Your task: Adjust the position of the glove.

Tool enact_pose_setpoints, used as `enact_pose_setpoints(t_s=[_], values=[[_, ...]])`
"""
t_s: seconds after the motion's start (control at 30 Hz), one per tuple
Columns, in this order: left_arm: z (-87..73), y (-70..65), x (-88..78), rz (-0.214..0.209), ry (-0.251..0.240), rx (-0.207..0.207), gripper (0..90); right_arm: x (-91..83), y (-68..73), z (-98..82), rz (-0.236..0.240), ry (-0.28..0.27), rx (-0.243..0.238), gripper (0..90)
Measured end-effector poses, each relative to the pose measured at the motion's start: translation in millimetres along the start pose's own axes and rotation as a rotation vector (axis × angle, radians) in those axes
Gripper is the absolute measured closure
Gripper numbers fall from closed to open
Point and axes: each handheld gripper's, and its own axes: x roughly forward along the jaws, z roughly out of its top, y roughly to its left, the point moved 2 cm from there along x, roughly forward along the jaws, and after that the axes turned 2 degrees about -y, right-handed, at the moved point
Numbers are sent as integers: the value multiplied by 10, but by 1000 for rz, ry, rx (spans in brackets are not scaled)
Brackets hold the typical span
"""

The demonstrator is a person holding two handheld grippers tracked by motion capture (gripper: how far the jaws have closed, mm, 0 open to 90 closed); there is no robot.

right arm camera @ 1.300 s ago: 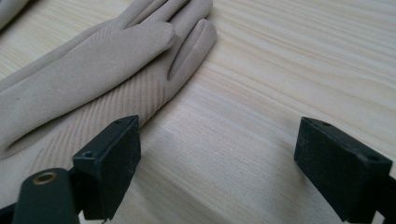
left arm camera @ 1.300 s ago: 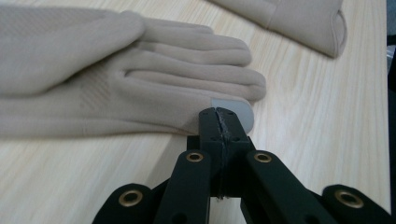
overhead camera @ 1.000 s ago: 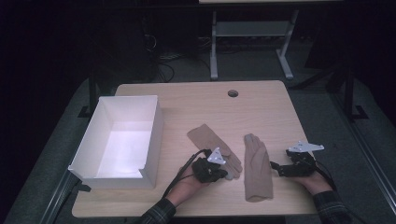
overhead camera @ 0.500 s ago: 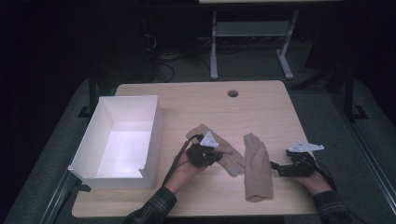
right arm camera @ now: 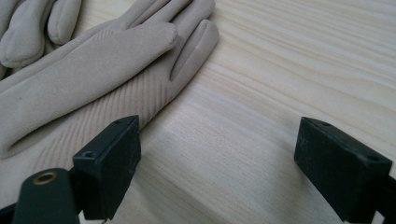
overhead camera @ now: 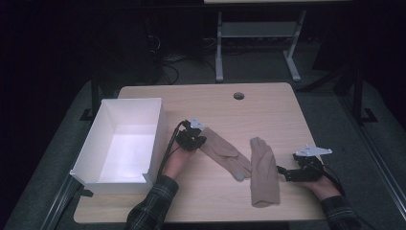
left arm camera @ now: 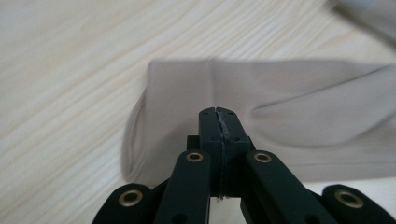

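In the high view, 2 beige fabric gloves lie on the pale wooden table (overhead camera: 268,110), low in the centre of the frame. The left-hand beige glove (overhead camera: 224,152) runs diagonally, its cuff toward the upper left and its fingertips toward the lower right. The left gripper (overhead camera: 192,139) sits at that cuff, just right of the white open rectangular box (overhead camera: 155,129). In the left gripper view its 2 black jaws are pressed together with a thin edge of the cuff fabric pinched in the seam between them, and the glove (left arm camera: 299,116) spreads across the middle and right of the frame, its cuff opening at centre left.

The right-hand beige glove (overhead camera: 262,172) lies nearly upright in the frame, fingertips toward the top, its fingers just beside those of the other glove. The right gripper (overhead camera: 297,172) rests at the lower right, just beside this glove. In the right gripper view its jaws stand wide apart over bare wood, the glove (right arm camera: 107,60) filling the upper left
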Motion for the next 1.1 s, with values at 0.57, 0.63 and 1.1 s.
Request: enact_pose_setpoints(t_s=[0.57, 0.63, 1.1], values=[[-260, -173, -183, 19, 88, -13, 896, 1, 0, 0, 0, 0, -1, 142], [-306, -210, -232, 16, 92, -22, 896, 1, 1, 0, 0, 0, 0, 142], [-666, -655, -618, -88, 103, -26, 895, 1, 0, 1, 0, 0, 0, 143]])
